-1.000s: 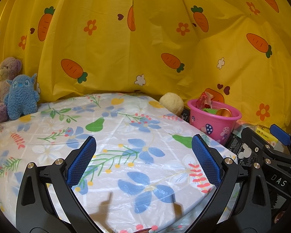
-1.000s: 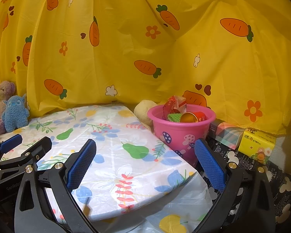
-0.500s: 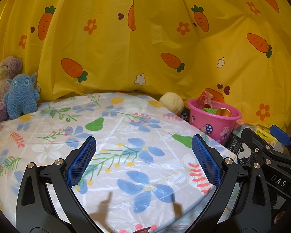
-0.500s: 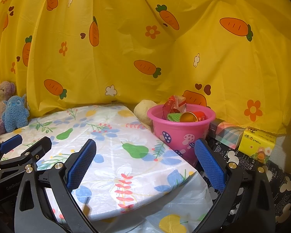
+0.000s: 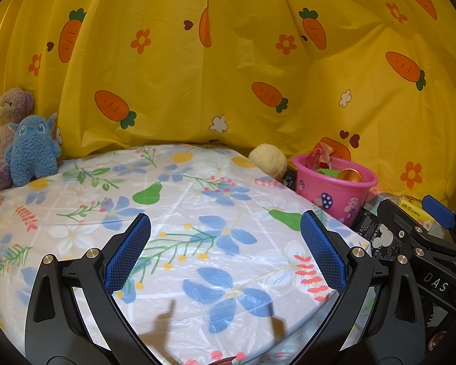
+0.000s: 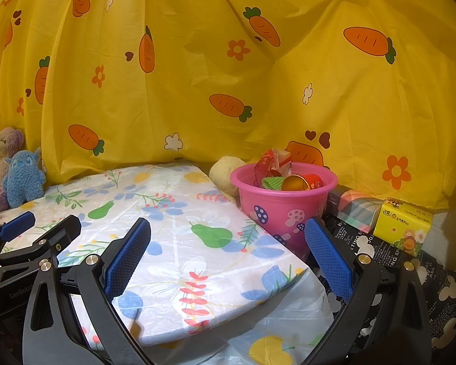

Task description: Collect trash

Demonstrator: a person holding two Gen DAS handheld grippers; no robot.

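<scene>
A round surface [image 5: 197, 213] is seen covered by a glossy plastic cloth printed with blue flowers, green pears and red sprigs; the cloth is draped over the near edge in the right wrist view. The whole background is filled by a yellow backdrop [image 5: 228, 76] patterned with carrots, flowers and hearts, hung in folds.

The left hand-held gripper [image 5: 226, 252] is held wide open above the near part of the surface, nothing between its blue pads [image 5: 127, 252]; finger shadows are cast on the cloth below. The right hand-held gripper [image 6: 228, 255] is likewise spread wide and empty, held low over the right edge of the surface, just beside the left one.

A pink bucket [image 6: 282, 210] with mushroom print is stood off the right edge of the surface, on a dark sheet [image 6: 410, 267] printed with white mouse heads and text. Trash [image 6: 288, 173] is seen inside the bucket: a crumpled red-and-white wrapper, something green, a gold-and-red cup lying tilted. A cream ball [image 5: 267, 161] is placed just behind the bucket at the far rim of the surface.

At far left, a blue plush [image 5: 30, 149] is leaned against a purple-brown teddy bear [image 5: 6, 121]. Right of the bucket, a pastel checked box [image 6: 355, 210] and a yellow tissue pack [image 6: 404, 225] are set side by side.
</scene>
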